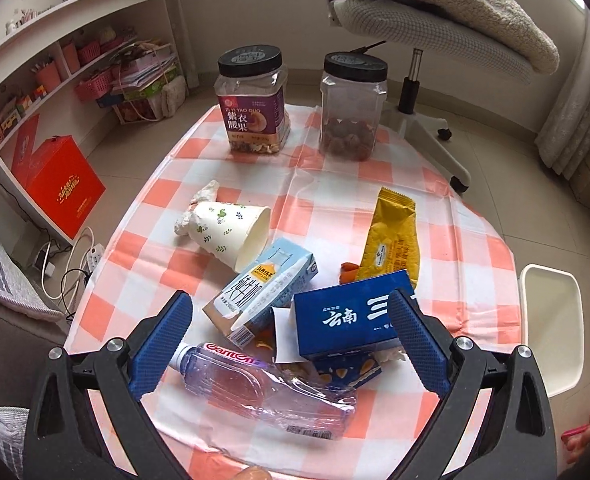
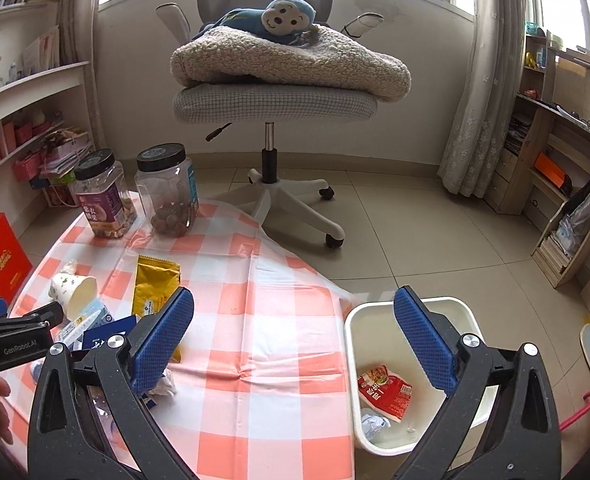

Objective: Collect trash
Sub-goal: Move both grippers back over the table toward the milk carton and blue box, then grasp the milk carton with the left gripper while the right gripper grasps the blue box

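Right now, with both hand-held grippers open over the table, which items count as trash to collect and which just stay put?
For the job:
paper cup
milk carton
blue box
plastic bottle
yellow wrapper
crumpled tissue
white bin, already holding a red packet

Just lying about:
cashew jar
clear jar of dried fruit
office chair
red gift box

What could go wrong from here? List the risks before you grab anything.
1. The blue box leans on other trash beside the milk carton; the open left tongs may knock the pile apart.
2. The clear bottle lies on its side and could roll.
3. The bin sits beside the table, so anything released early could land on the floor.
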